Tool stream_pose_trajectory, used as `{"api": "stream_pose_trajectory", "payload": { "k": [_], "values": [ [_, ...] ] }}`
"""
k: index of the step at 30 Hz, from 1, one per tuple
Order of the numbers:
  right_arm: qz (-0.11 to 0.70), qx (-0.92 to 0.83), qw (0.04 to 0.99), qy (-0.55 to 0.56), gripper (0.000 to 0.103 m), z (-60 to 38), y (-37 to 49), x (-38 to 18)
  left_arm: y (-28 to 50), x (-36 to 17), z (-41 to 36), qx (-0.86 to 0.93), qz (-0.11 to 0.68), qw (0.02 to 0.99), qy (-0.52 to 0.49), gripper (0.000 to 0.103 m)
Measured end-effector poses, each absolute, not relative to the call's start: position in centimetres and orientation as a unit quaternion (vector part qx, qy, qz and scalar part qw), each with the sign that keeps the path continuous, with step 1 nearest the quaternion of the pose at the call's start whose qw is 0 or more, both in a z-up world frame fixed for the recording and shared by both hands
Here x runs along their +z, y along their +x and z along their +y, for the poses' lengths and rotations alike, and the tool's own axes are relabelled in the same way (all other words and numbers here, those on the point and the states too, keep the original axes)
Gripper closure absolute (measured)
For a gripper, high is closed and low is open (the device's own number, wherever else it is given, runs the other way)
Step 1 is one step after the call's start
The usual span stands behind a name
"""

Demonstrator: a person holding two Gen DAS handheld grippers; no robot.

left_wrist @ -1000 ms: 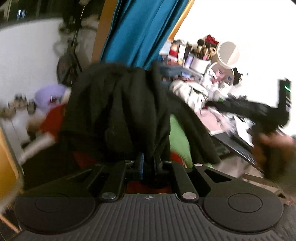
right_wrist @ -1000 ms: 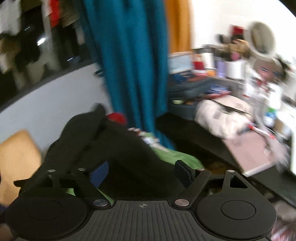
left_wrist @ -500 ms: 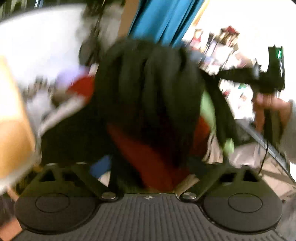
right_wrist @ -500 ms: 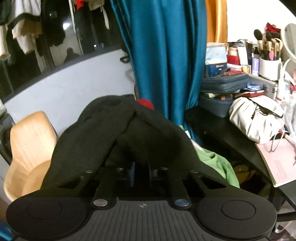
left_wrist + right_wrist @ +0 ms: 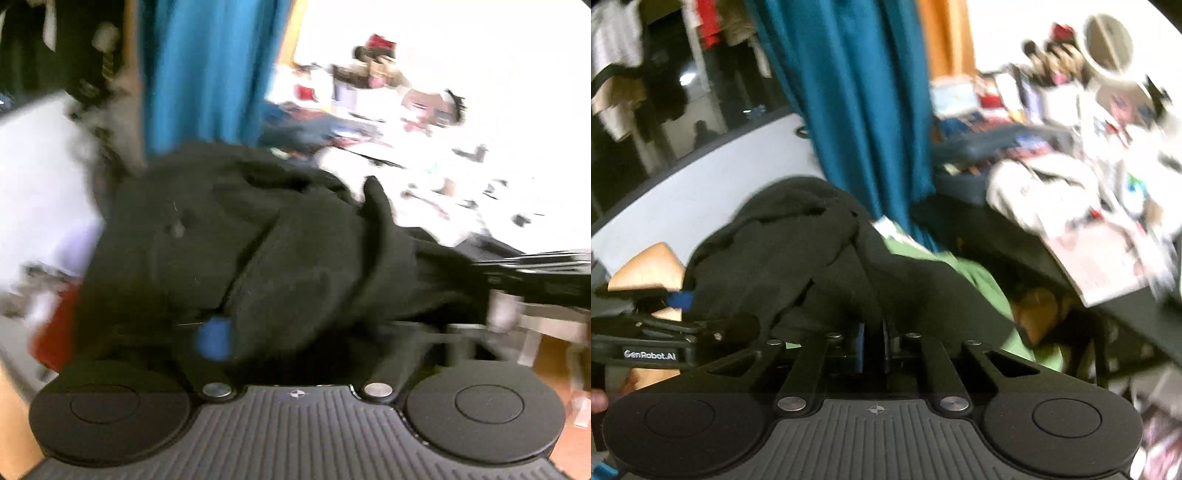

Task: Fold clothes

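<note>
My left gripper (image 5: 306, 332) has just been closing, half spread, with the black sweater (image 5: 258, 240) bunching between its fingers. The sweater is stretching sideways across the middle to my right gripper (image 5: 873, 347), which is pinching it tight. A green shirt (image 5: 979, 273) is lying underneath, right of the sweater.

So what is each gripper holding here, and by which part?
The right gripper is shut on a fold of the black garment near its lower edge. The left gripper, its jaws just closing, has black cloth between them; whether it grips cannot be told.
</note>
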State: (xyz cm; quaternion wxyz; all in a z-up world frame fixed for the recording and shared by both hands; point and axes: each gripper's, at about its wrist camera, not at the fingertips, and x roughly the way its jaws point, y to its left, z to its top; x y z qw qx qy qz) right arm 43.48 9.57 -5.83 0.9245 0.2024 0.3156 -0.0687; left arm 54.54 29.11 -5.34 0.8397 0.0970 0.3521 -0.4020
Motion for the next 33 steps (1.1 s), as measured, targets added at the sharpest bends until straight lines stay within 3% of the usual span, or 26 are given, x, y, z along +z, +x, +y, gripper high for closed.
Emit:
{"api": "stream_pose_trajectory", "payload": {
  "k": [3, 6, 10, 11, 16, 20, 27, 28, 30, 31, 32, 33],
  "values": [
    [0.354, -0.077, 0.903, 0.233, 0.093, 8.2, 41.9, -7.5, 51.9, -5.8, 30.3, -0.422, 0.368, 0.824, 0.092, 0.081],
    [0.378, -0.085, 0.897, 0.212, 0.076, 8.2, 41.4, -7.6, 50.2, -7.5, 31.5, -0.433, 0.408, 0.8, 0.078, 0.084],
    [0.338, -0.113, 0.923, 0.144, 0.043, 8.8, 41.2, -4.9, 49.1, -9.3, 32.4, -0.411, 0.424, 0.802, 0.089, 0.083],
    [0.323, -0.114, 0.931, 0.126, 0.041, 9.1, 41.5, -4.2, 49.0, -9.3, 32.8, -0.407, 0.423, 0.806, 0.078, 0.081],
    [0.277, -0.065, 0.957, 0.056, 0.041, 11.3, 45.2, -1.4, 48.5, -9.1, 34.7, -0.38, 0.416, 0.825, 0.042, 0.049],
    [0.256, 0.013, 0.965, -0.05, 0.025, 16.0, 49.2, -0.7, 48.4, -9.2, 35.3, -0.36, 0.423, 0.831, 0.025, 0.012],
    [0.259, 0.069, 0.951, -0.153, 0.026, 21.9, 55.4, -1.8, 47.9, -8.1, 35.8, -0.317, 0.39, 0.863, 0.047, 0.003],
    [0.262, 0.072, 0.948, -0.166, 0.03, 22.4, 56.0, -2.1, 47.9, -8.1, 35.9, -0.308, 0.389, 0.867, 0.046, 0.003],
    [0.26, 0.076, 0.949, -0.159, 0.054, 22.7, 56.7, -2.2, 48.3, -8.4, 36.3, -0.293, 0.396, 0.869, 0.042, 0.002],
    [0.26, 0.077, 0.953, -0.135, 0.08, 22.4, 56.9, -1.8, 48.5, -8.6, 36.5, -0.287, 0.4, 0.87, 0.04, 0.002],
    [0.26, 0.077, 0.957, -0.106, 0.094, 21.8, 56.9, -1.3, 48.7, -8.7, 36.7, -0.281, 0.404, 0.87, 0.039, 0.002],
    [0.253, 0.078, 0.962, -0.065, 0.095, 20.9, 56.7, -0.7, 49.0, -8.8, 36.9, -0.274, 0.404, 0.872, 0.037, 0.002]
  ]
}}
